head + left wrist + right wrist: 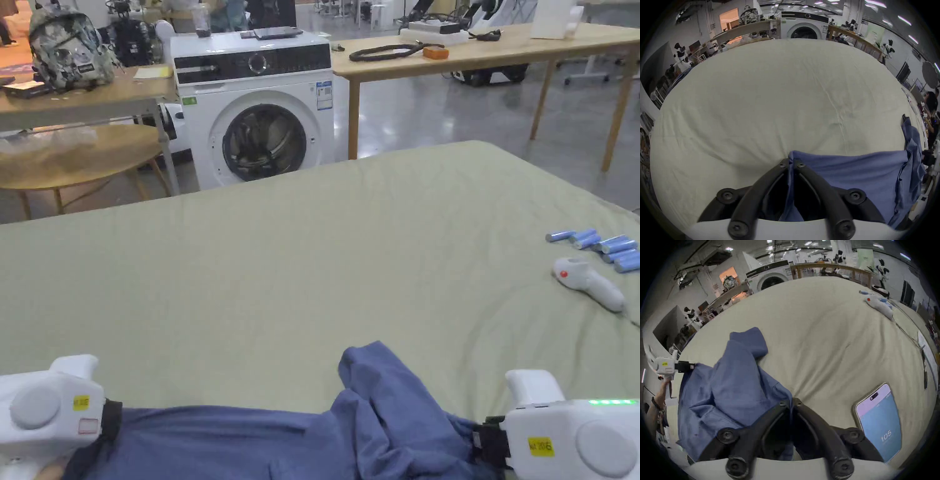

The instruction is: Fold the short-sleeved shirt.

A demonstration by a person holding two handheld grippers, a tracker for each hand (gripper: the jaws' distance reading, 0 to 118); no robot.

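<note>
Lab w/ washing machine (256, 106) at 12 o'clock; green sheet (312, 250) spread as work surface. Blue shirt (350, 425) bunched at 6 o'clock, near edge. Left gripper (791, 162) and right gripper (790, 403) each clamped tight on a shirt edge, prob. to stretch it flat before folding. Yellow gripper stickers too small to read.

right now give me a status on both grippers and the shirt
Left gripper shut on the blue shirt; right gripper shut on its other end. Shirt bunched at near edge of the green sheet, unfolded. Phone beside right gripper; batteries, white handset farther off.
</note>
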